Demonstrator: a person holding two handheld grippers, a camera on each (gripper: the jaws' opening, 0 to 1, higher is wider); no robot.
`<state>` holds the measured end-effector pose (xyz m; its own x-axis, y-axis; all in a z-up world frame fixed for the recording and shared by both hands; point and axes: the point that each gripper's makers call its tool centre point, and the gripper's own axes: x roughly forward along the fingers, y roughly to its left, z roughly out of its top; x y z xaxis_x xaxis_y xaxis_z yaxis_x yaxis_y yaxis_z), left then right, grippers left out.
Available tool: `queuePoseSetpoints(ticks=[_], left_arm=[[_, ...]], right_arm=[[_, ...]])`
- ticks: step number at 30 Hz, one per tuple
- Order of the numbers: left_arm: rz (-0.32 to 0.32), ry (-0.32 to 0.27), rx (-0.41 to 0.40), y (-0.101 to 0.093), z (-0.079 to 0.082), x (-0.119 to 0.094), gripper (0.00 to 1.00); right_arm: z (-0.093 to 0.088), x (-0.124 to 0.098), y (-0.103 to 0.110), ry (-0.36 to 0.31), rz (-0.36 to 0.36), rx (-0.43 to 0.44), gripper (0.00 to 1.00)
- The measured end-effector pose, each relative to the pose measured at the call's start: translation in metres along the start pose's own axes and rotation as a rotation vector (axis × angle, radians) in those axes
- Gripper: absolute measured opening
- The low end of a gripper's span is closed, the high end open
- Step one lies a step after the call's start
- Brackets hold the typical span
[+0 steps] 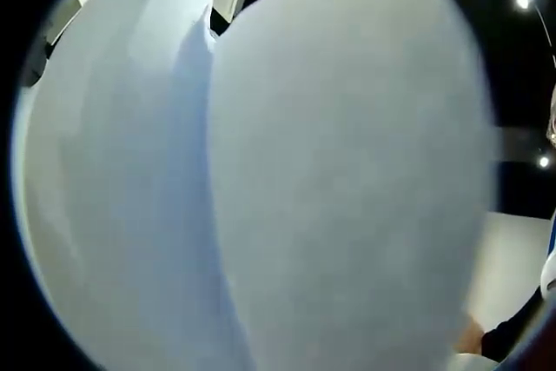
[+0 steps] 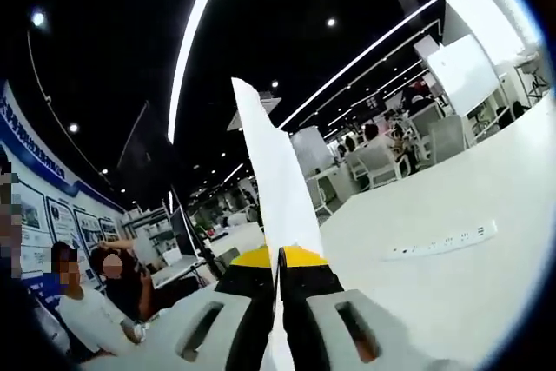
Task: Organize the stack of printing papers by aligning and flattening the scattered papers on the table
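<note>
Office hall behind, dark ceiling with long light strips and small spot lamps. White table runs across the lower right of the right gripper view, tilted with the camera; same pale surface shows at lower right of the left gripper view.

Papers: several white sheets stand close before the left camera, fanned in overlapping curved layers, blurred. Left gripper's jaws are hidden behind the sheets; cannot tell whether they are apart or closed. A hand with a dark sleeve sits at the lower right edge of that view.

Right gripper: jaws drawn together on the papers, which are seen edge-on as a thin white blade rising between the yellow-tipped fingers and leaning up-left, lifted off the table.

Smaller items: white power strip lying on the table, right of the jaws. Whiteboard and chairs far back. Two seated people at lower left, beside a wall of posters.
</note>
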<state>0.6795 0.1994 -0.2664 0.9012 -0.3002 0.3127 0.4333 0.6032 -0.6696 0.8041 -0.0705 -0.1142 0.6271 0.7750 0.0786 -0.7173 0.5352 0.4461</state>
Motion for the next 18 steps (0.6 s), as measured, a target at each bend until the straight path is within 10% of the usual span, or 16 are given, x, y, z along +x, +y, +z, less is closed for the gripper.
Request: queuePoseSetpoints(ticks=[18], left_arm=[[-0.001, 0.003, 0.002, 0.001, 0.001, 0.000, 0.08]], right_arm=[[-0.002, -0.010, 0.042, 0.084, 0.236, 0.087, 0.00]])
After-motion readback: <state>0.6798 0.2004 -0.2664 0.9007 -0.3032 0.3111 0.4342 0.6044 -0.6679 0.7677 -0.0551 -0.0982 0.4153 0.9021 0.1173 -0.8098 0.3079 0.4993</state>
